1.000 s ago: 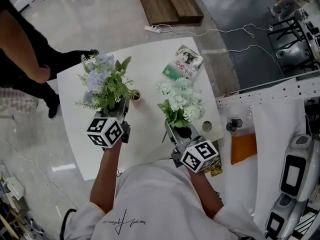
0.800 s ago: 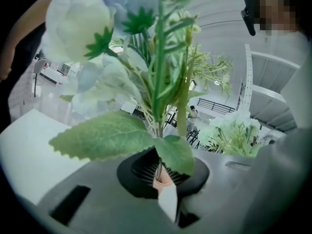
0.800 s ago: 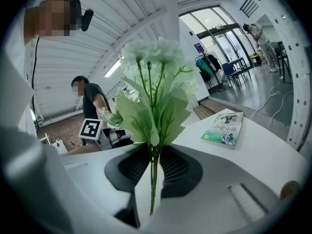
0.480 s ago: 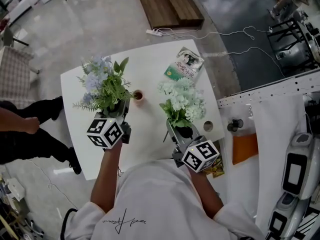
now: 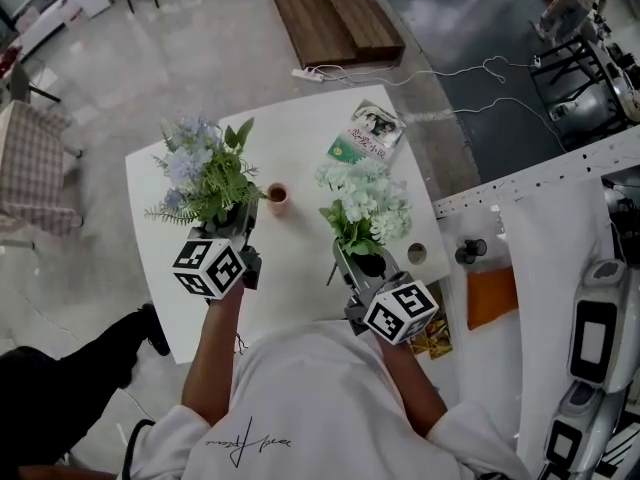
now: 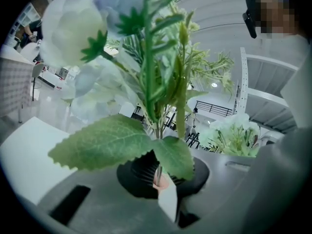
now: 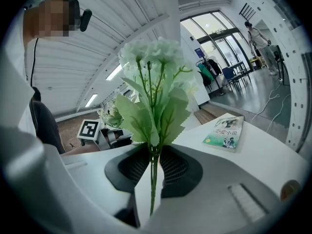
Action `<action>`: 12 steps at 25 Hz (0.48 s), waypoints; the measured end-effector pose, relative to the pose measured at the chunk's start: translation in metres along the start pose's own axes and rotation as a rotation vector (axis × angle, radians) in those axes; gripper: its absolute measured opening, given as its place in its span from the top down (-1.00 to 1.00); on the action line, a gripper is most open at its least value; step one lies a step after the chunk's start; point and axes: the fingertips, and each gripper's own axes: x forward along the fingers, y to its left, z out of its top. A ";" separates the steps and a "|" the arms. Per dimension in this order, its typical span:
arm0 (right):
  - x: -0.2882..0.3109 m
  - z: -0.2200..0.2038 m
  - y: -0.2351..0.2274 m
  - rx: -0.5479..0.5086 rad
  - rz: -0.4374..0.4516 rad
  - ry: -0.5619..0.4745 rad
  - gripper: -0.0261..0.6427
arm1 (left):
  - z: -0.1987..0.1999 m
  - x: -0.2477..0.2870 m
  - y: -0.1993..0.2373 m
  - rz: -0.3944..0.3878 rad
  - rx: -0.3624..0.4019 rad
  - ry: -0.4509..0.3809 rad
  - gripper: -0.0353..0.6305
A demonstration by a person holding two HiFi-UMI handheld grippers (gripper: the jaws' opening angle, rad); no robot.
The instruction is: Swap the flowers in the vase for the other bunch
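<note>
My left gripper (image 5: 240, 220) is shut on the stems of a blue and lavender bunch (image 5: 203, 171) with big green leaves, held upright over the white table's (image 5: 310, 128) left side. My right gripper (image 5: 350, 255) is shut on the stems of a white and pale green bunch (image 5: 365, 200) over the table's right side. Between the two bunches a small pinkish vase (image 5: 277, 197) stands on the table, with no flowers in it. The left gripper view has the blue bunch (image 6: 146, 57) rising from the closed jaws. The right gripper view shows the white bunch (image 7: 155, 82) pinched the same way.
A green-covered book (image 5: 366, 132) lies at the table's far right corner, and a small round object (image 5: 416, 253) sits near its right edge. Beyond the table are a wooden bench (image 5: 330, 8) and a power strip (image 5: 308, 73) with cables. A bystander's leg (image 5: 70, 388) is at lower left.
Both grippers and their bunches have stayed in place. The bystander at the left has walked from beside the table's far corner down to the lower left.
</note>
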 end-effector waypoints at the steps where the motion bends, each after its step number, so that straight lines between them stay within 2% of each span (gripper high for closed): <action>1: 0.000 0.001 0.000 0.000 0.000 -0.003 0.71 | 0.001 0.000 0.000 0.000 0.003 -0.001 0.84; 12: -0.005 0.004 0.001 -0.001 0.001 -0.022 0.71 | 0.016 -0.005 -0.006 -0.008 0.002 -0.033 0.84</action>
